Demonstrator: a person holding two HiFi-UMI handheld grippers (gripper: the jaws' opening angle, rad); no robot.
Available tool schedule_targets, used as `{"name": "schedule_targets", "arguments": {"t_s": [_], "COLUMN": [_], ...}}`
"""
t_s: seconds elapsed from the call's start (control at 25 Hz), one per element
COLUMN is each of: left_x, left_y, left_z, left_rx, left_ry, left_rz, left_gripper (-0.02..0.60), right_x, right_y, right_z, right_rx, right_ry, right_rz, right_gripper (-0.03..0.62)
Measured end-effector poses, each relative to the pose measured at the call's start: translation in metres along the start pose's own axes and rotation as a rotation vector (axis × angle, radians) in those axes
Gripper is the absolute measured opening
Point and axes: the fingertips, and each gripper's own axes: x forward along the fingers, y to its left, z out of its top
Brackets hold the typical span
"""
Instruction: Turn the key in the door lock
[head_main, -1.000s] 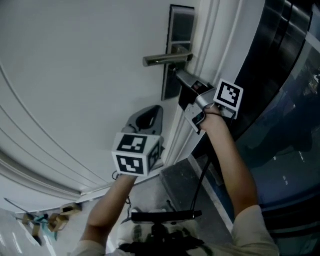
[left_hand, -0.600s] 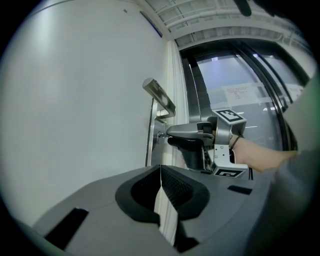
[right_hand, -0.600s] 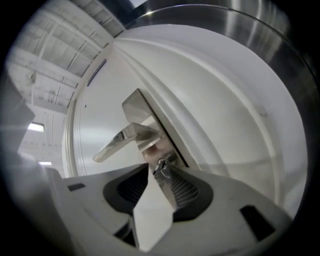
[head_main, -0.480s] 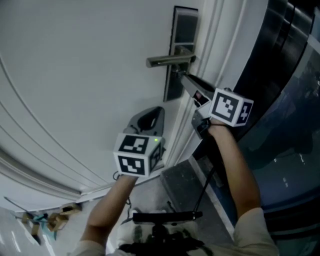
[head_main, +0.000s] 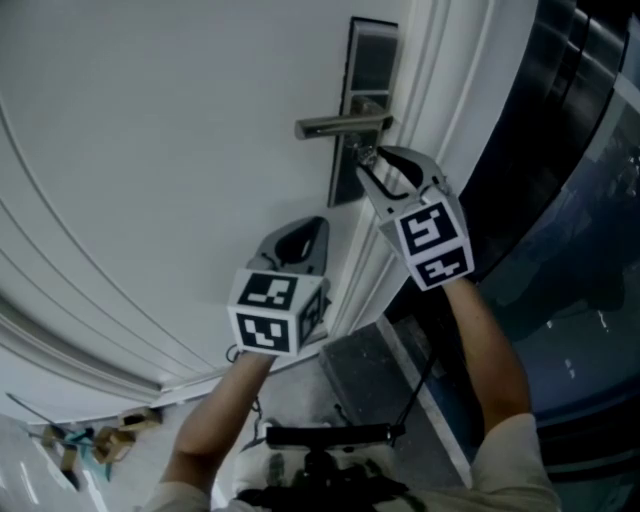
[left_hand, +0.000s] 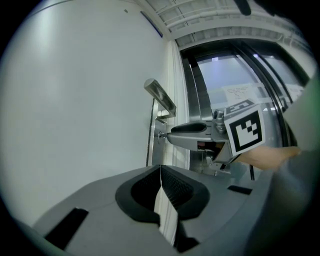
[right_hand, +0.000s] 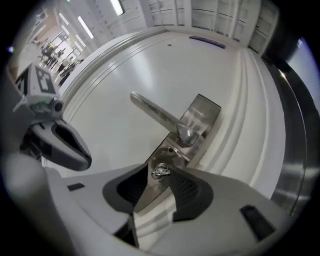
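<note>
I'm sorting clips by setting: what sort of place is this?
Likely an office or commercial building doorway: a white door with lever handle and lock plate, dark glass panels beside it.

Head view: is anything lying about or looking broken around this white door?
Only some litter: small brownish scraps lie on the floor at the picture's lower left, near the white door's bottom edge; they are too small to identify. The silver lever handle and its dark metal lock plate look intact.
</note>
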Motion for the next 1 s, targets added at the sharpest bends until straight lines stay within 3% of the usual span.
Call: {"name": "schedule_targets", "arguments": {"t_s": [0.32,0.56,0.64,0.84,1.0], "left_x": [-0.001,-0.002,-0.002,0.0,0.0], "left_y": [0.002,0.003,0.004,0.007,0.006], "left_z": [0.0,0.002,0.002,-0.001,-0.002], "left_rx": [-0.001,-0.003,-0.003,-0.019,-0.019], "left_ry": [-0.001,-0.006,-0.005,0.002,0.002], "left_rz": [0.002,0.006,0.009,0.009,0.007], "left_gripper": [0.017,0.017,0.017,0.017,0.017], "right_x": [0.009,0.019,0.022,0.024,0.023], "right_y": [0.011,0.012,0.01,0.007,0.007], "right_z": [-0.009,-0.013,-0.015,-0.013,-0.012], "right_rx": [-0.533,-0.686,-0.745,-0.696,-0.59], "right_ry": [0.098,0.154,0.163,0.145,0.152], "right_rz": [-0.084,-0.097,-0.117,-0.14,-0.121], "right_gripper": [0.143,0.141,0.111,0.1,0.101]}}
